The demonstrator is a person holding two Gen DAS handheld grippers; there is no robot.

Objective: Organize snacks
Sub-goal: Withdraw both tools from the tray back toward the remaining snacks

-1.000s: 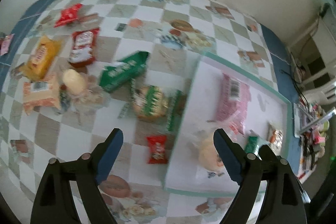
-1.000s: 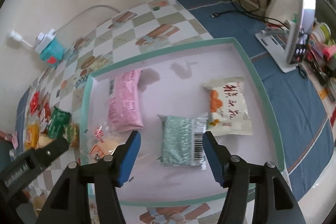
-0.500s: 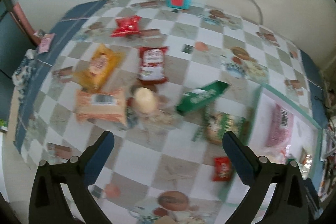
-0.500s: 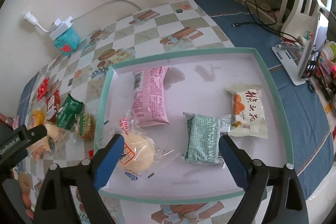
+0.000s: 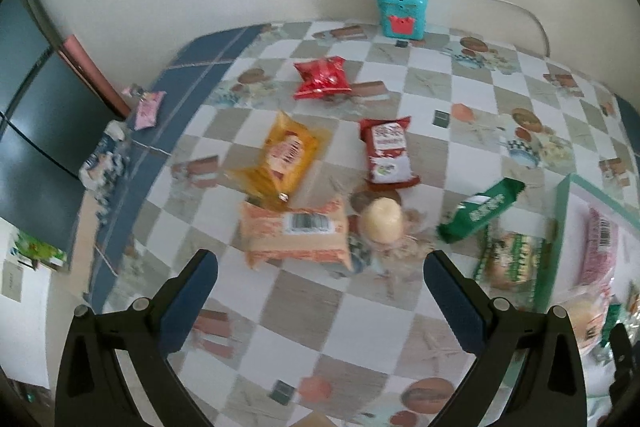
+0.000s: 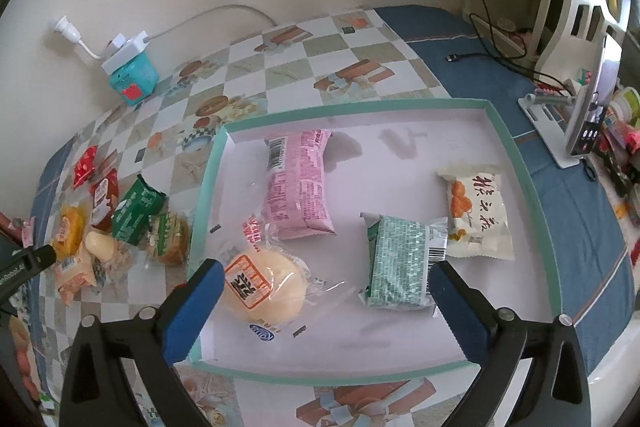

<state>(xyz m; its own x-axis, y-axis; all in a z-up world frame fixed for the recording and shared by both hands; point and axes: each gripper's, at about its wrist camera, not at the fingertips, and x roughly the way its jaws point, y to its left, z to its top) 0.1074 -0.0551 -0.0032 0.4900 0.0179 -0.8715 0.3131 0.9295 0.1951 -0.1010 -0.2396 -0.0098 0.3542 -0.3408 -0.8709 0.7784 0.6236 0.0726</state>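
My left gripper (image 5: 320, 301) is open and empty above the checkered table, just short of an orange packet (image 5: 296, 237) and a pale bun (image 5: 380, 219). Beyond lie a yellow bag (image 5: 282, 157), a dark red packet (image 5: 387, 151), a bright red bag (image 5: 322, 77) and a green packet (image 5: 480, 211). My right gripper (image 6: 322, 309) is open and empty over the teal-rimmed tray (image 6: 516, 151), which holds a pink packet (image 6: 300, 183), a wrapped bun (image 6: 264, 289), a mint-green packet (image 6: 400, 261) and a white packet (image 6: 478, 217).
A teal box (image 5: 402, 13) with a white power strip stands at the wall. A phone on a stand (image 6: 588, 115) and cables sit right of the tray. A wrapped burger (image 5: 512, 259) lies against the tray's left rim. The table's blue border (image 5: 132, 187) runs along the left.
The left gripper has swung left, away from the tray, and now faces the loose snacks. The right gripper has pulled back and opened wider; the wrapped bun now lies in view in the tray.
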